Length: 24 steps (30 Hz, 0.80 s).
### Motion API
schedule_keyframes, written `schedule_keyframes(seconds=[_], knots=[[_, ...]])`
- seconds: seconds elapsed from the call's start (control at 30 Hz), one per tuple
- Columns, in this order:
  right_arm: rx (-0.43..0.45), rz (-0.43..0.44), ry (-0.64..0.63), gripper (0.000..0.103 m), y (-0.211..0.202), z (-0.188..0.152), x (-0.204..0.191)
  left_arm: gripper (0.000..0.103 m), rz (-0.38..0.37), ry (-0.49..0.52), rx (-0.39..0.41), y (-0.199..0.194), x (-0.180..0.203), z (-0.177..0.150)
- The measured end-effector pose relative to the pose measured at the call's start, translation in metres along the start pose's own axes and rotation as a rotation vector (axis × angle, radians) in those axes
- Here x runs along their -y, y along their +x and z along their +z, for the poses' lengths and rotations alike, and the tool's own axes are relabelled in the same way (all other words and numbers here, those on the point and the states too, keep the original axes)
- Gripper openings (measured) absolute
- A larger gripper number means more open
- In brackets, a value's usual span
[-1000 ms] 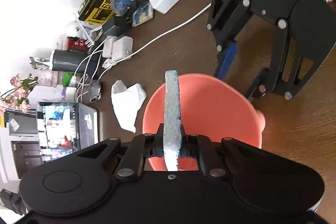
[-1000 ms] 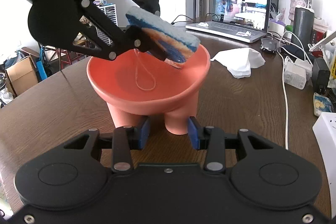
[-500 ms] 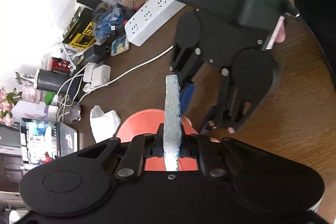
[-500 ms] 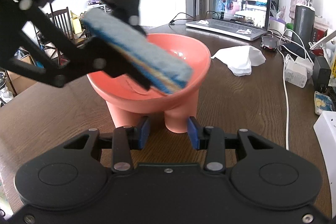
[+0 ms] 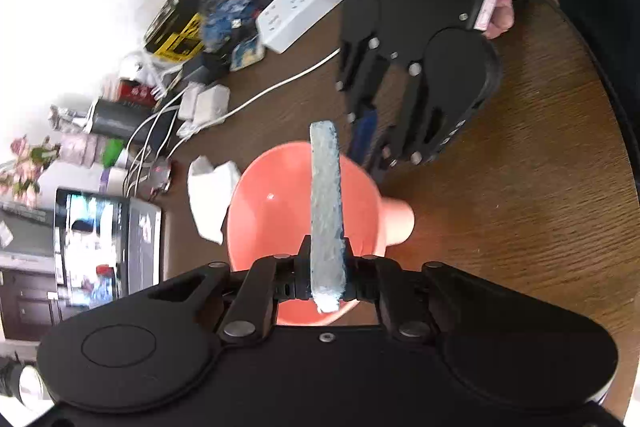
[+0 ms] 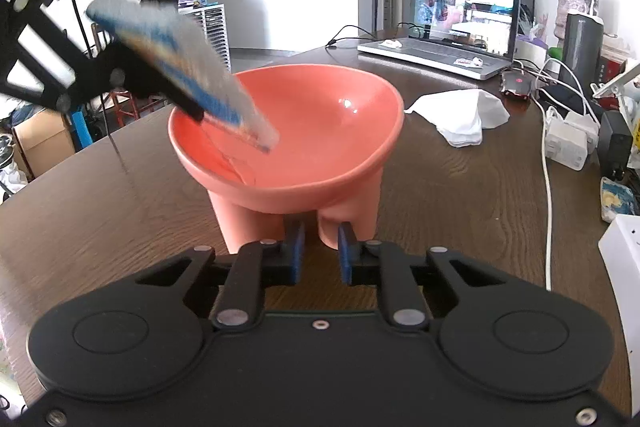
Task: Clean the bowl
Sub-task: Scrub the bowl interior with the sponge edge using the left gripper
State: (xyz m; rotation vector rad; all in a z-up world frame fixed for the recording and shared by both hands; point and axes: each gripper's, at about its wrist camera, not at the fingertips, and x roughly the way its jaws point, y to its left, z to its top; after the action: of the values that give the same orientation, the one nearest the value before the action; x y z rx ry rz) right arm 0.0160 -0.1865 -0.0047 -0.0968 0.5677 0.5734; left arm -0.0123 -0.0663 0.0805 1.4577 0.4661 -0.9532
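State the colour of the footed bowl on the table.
Coral-pink footed bowl; the right wrist view shows it best.

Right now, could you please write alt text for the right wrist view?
A blue sponge, clamped in the left hand-held gripper, slants down into a salmon footed bowl on a wooden table. The right hand-held gripper grips one foot.

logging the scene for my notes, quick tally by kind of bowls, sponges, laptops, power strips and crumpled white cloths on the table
bowl: 1
sponge: 1
laptop: 1
power strip: 1
crumpled white cloth: 1
total: 5
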Motion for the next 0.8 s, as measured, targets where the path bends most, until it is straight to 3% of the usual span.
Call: schedule_keyframes(seconds=[0.1, 0.17, 0.3, 0.47, 0.73, 0.77, 0.8], knots=[[-0.015, 0.013, -0.015, 0.02, 0.0, -0.001, -0.003, 0.01, 0.008, -0.005, -0.001, -0.003, -0.002, -0.003], [-0.025, 0.022, -0.021, 0.029, -0.001, -0.002, -0.005, 0.01, 0.006, 0.004, -0.001, -0.002, -0.002, -0.003], [-0.019, 0.052, -0.018, 0.066, -0.007, -0.005, -0.006, 0.011, -0.002, 0.02, 0.001, 0.002, 0.001, -0.002], [-0.029, 0.103, -0.023, 0.067, -0.008, -0.005, -0.014, 0.011, -0.011, 0.031, 0.007, 0.008, 0.003, -0.002], [-0.072, 0.056, -0.038, 0.066, 0.035, 0.018, -0.038, 0.01, 0.004, 0.028, 0.018, 0.009, 0.0, -0.002], [-0.075, 0.045, -0.034, 0.063, 0.039, 0.02, -0.039, 0.01, 0.002, 0.026, 0.022, 0.01, -0.001, -0.002], [-0.075, 0.026, -0.03, 0.051, 0.043, 0.022, -0.039, 0.01, 0.0, 0.025, 0.025, 0.011, -0.001, -0.002]])
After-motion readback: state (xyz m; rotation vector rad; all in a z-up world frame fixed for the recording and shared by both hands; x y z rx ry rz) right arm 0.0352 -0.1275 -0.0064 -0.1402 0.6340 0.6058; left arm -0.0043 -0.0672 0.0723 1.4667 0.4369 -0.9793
